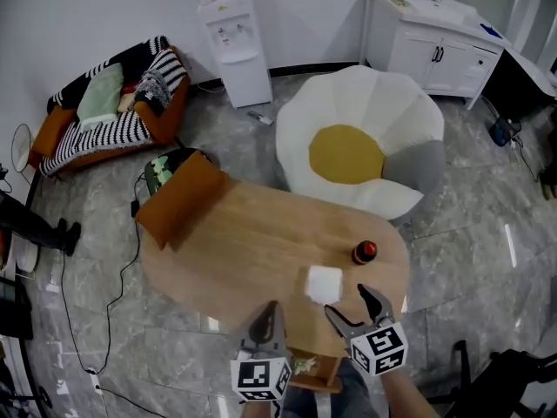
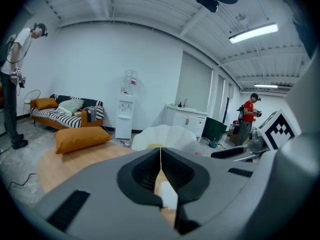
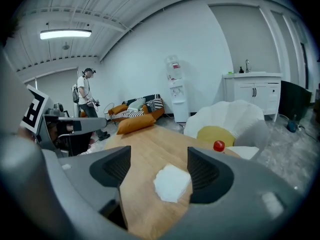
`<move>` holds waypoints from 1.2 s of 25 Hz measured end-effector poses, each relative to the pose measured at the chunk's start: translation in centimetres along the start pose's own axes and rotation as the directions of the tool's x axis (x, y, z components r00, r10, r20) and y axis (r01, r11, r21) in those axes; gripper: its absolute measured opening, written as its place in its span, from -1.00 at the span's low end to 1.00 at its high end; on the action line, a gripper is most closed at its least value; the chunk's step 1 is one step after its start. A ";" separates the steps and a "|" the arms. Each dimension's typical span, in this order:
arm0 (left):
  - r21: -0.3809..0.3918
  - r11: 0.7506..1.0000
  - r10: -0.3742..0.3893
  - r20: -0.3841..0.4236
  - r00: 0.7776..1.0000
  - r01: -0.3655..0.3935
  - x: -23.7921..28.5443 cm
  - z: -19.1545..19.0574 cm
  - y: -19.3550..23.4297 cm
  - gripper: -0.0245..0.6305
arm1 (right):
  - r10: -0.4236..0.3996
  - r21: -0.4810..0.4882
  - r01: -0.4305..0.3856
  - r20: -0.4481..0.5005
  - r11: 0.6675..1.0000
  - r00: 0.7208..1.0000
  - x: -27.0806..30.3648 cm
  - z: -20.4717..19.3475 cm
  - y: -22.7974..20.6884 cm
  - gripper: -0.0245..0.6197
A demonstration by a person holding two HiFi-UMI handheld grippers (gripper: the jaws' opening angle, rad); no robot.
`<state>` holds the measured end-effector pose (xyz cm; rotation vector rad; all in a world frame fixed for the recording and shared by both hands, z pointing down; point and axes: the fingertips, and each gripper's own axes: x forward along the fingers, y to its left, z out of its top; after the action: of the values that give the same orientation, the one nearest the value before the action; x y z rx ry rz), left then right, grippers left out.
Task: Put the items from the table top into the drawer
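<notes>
The bench (image 1: pixel 244 242) is an oval wooden top filling the middle of the head view. Two of the task's things lie towards its lower right: a white cloth (image 1: pixel 324 284), flat on the wood, and up and to the right of it a small bottle with a red cap (image 1: pixel 365 252), standing upright and apart from the cloth.

The right hand-held gripper (image 1: pixel 346 301) comes in from the lower right of the frame with its jaws spread wide and nothing gripped. The cloth lies just beyond its tips, up and to the left of them. In the right gripper view the cloth (image 3: pixel 171 183) shows in the gap between the jaws of the right hand-held gripper (image 3: pixel 159 159), nearer the right-hand jaw. The pads do not press on it. The bottle (image 3: pixel 218 146) stands farther off, right of centre.

The left hand-held gripper (image 1: pixel 265 313) sits at the lower middle of the head view, left of the cloth and clear of it. In its own view the jaws of the left hand-held gripper (image 2: pixel 160 156) meet in a thin seam, holding nothing.

Between the two marker cubes, at the bottom edge, the wooden drawer (image 1: pixel 324 380) stands open under the bench's near rim.

An orange cushion (image 1: pixel 181 197) rests on the bench's upper left end.
</notes>
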<state>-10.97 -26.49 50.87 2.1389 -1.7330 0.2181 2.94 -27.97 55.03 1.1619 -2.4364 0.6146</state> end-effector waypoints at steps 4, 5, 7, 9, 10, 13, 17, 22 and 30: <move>-0.002 1.000 -0.009 -0.011 1.000 0.009 1.4 -1.6 0.0 -0.89 | -0.012 0.034 0.013 -0.012 0.999 1.000 1.5 -1.6 -0.9 0.18; -0.005 1.000 -0.011 -0.012 1.000 0.011 1.8 -1.9 0.1 -0.89 | -0.016 0.037 0.017 -0.013 0.999 1.000 1.8 -1.8 -1.0 0.20; -0.013 1.000 -0.012 -0.013 1.000 0.011 2.6 -2.5 0.4 -0.89 | -0.018 0.036 0.018 -0.018 0.999 1.000 2.7 -2.4 -1.3 0.22; -0.015 1.000 -0.011 -0.014 1.000 0.011 3.2 -3.1 0.7 -0.89 | -0.010 0.027 0.011 -0.029 1.000 1.000 3.5 -3.1 -1.4 0.24; -0.015 1.000 -0.011 -0.016 1.000 0.010 3.5 -3.4 0.9 -0.89 | -0.004 0.021 0.005 -0.034 1.000 0.999 3.8 -3.4 -1.5 0.26; -0.015 1.000 -0.014 -0.029 0.999 0.013 4.0 -4.5 1.3 -0.89 | -0.002 0.006 0.003 -0.051 1.000 0.999 4.7 -4.5 -1.8 0.33; -0.001 1.000 -0.019 -0.057 0.998 0.019 4.4 -6.1 2.1 -0.89 | -0.012 0.020 0.013 -0.078 1.000 0.997 6.2 -6.0 -2.3 0.48; -0.030 1.000 -0.001 -0.061 0.998 -0.001 5.4 -7.1 3.2 -0.89 | -0.046 0.035 0.049 -0.086 0.998 0.995 7.8 -7.0 -2.7 0.54; -0.060 0.998 -0.004 -0.074 0.997 0.000 8.2 -8.6 3.3 -0.89 | -0.090 0.079 0.100 -0.126 0.992 0.988 10.3 -9.0 -3.7 0.62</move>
<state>-11.30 -31.20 62.23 2.0634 -1.6750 0.2381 1.06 -31.82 68.54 1.2282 -2.2584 0.7437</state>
